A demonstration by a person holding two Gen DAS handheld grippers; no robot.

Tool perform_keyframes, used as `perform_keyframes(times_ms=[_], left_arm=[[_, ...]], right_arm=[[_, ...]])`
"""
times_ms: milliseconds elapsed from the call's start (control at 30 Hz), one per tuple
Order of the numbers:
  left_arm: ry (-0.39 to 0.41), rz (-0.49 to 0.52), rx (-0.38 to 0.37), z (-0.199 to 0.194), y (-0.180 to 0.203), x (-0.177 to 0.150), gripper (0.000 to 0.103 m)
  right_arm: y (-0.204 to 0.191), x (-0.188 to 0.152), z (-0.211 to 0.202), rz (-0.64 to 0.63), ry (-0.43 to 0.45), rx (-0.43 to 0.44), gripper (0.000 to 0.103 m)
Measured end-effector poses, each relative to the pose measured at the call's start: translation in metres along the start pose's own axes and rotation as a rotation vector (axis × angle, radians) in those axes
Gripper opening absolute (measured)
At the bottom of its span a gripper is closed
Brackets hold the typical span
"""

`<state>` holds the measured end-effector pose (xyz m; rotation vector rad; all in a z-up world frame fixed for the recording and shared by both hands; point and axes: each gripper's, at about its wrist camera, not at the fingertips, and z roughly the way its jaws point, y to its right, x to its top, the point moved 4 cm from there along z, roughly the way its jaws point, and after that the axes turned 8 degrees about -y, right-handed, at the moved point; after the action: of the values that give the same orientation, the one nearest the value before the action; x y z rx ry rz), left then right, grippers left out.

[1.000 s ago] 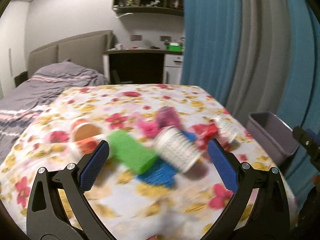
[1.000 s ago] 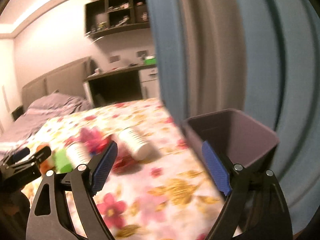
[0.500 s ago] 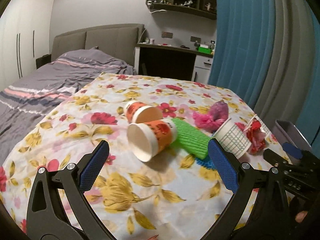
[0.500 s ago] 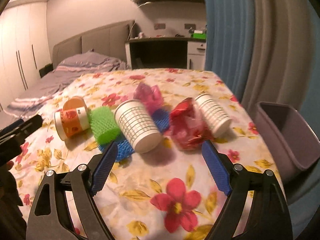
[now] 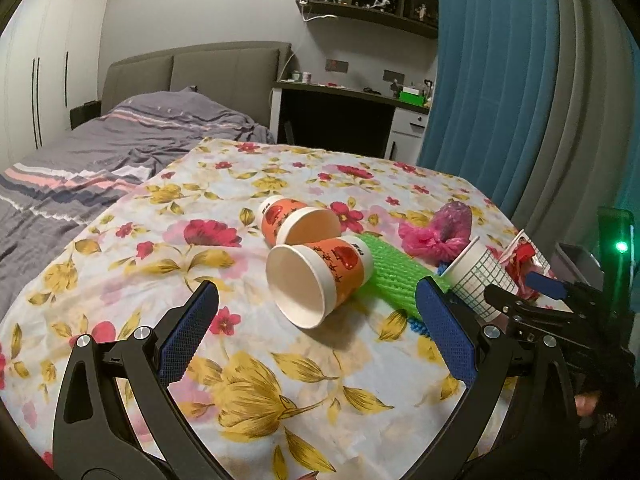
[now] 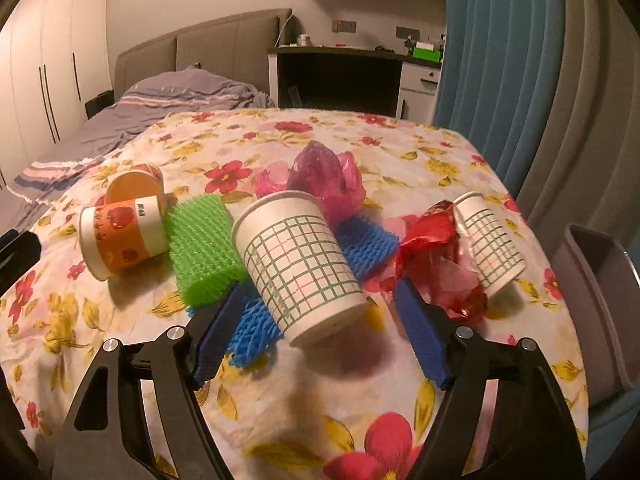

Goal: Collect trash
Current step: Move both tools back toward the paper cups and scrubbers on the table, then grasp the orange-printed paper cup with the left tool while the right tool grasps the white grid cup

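Apparently nothing is binned yet: cups, wrappers and sponges all lie on the tabletop [image 6: 360, 408]. Both grippers, left [image 5: 316, 328] and right [image 6: 320, 332], have jaws wide open and empty; the right frames a checked cup [image 6: 300, 264], bin [image 6: 600, 300] at right.

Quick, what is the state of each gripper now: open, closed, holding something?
Left gripper: open, holding nothing, facing the orange cup.
Right gripper: open, holding nothing, around the checked cup.

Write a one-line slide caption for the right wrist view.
Open right gripper closes in on a tipped grid-pattern paper cup amid trash on a floral tablecloth, grey bin at right.
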<state>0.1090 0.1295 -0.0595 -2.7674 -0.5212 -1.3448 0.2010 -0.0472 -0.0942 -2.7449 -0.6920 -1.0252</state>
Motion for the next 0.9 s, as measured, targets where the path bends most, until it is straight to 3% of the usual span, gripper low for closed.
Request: perform_keyframes(times_ms=[567,667,900], left_arm=[[-0.066,-0.01,-0.051,0.034,-0.004,0.0,0.095],[-0.092,-0.024,-0.067,0.043,-0.005,0.001,0.087],[-0.169,-0.056,-0.11,0.067,-0.008,-0.002,0.052]], right_arm=[[-0.007,0.001,0.02,-0.047,-0.045,0.034,0.06],[-0.007,-0.002,0.015,-0.042,-0.033,0.042,0.059],[-0.004,-0.008,-0.01,-0.005,0.008,0.068,0.059]])
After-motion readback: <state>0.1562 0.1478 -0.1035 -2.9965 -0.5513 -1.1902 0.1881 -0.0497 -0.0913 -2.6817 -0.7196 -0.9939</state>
